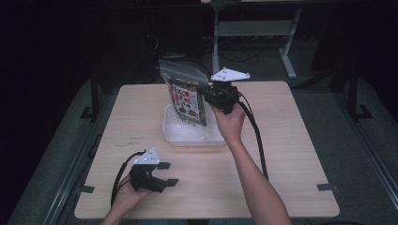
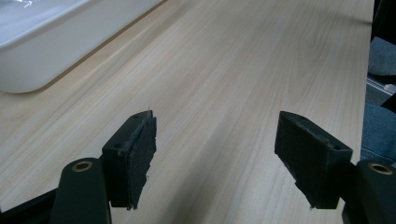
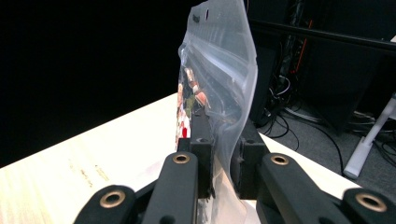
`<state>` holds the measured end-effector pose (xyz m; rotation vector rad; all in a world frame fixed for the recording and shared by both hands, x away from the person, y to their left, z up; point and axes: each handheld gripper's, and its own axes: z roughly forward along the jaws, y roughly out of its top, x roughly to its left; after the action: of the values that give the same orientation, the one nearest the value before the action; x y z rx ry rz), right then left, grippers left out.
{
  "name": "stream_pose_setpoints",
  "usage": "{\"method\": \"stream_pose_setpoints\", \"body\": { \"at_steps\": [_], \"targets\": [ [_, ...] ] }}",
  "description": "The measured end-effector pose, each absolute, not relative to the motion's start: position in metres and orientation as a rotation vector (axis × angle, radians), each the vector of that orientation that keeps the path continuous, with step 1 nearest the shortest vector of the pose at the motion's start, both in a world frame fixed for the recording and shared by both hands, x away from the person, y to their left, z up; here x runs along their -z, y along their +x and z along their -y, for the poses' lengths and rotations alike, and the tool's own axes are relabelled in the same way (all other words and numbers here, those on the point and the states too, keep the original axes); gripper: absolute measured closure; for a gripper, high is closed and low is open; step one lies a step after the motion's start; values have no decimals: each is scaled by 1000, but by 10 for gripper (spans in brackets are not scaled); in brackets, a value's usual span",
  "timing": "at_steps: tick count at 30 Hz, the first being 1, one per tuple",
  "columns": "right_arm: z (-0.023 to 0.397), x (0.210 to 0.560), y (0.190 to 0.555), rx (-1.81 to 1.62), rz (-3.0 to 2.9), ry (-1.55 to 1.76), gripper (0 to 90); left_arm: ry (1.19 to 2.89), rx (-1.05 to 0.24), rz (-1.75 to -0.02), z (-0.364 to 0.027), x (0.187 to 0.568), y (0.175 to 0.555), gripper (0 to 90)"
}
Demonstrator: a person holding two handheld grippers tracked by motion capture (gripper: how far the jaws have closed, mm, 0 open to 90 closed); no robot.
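A clear zip bag with a red, white and dark printed label [image 1: 187,96] hangs upright over a white plastic tub [image 1: 174,135] at the table's middle. My right gripper [image 1: 210,96] is shut on the bag's right edge; in the right gripper view both black jaws pinch the plastic of the bag [image 3: 219,93]. The bag's lower end reaches down into the tub. My left gripper [image 1: 170,174] rests low at the front left of the table, jaws wide open with nothing between them, as the left gripper view [image 2: 217,161] confirms.
The light wooden table [image 1: 281,140] has bare room to the right and front of the tub. The tub's corner [image 2: 42,42] lies ahead and left of the left gripper. Beyond the far edge stand a grey desk frame [image 1: 253,28] and cables on the floor.
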<state>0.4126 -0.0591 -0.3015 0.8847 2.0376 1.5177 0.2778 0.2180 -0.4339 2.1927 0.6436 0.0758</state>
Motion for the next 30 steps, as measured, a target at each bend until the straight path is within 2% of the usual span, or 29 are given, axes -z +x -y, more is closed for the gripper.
{"method": "stream_pose_setpoints", "body": {
  "at_steps": [13, 30],
  "targets": [
    [50, 315, 405, -1471, -2080, 833, 803, 2162, -62, -658, -223, 433, 279, 284],
    [72, 323, 414, -1411, -2223, 929, 802, 2151, -29, -664, -224, 434, 282, 283]
  ]
}}
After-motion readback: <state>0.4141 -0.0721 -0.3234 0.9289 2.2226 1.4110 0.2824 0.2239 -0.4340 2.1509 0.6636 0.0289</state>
